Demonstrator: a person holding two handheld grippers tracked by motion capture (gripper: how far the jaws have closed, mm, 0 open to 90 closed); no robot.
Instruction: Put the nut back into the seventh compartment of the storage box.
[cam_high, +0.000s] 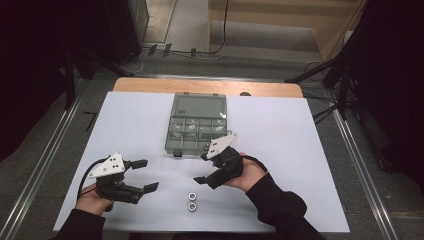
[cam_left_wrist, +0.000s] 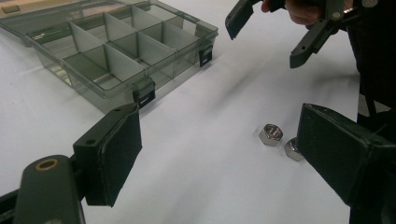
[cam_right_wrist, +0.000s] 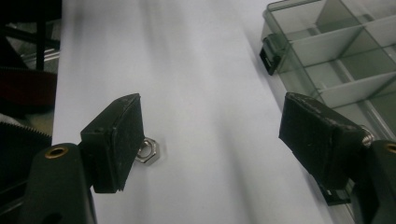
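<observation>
L gripper (cam_high: 145, 175) wide open, holds nothing | R gripper (cam_high: 204, 168) wide open, empty, near box (cam_high: 196, 125) front | we see 2 nuts (cam_high: 191, 201) touching on table (cam_high: 280, 150), btw both grippers

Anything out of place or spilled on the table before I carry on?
Nothing spilled or damaged. Two hex nuts lie loose on the white sheet, outside the open compartment box. Both the left gripper and right gripper are open and empty.
</observation>
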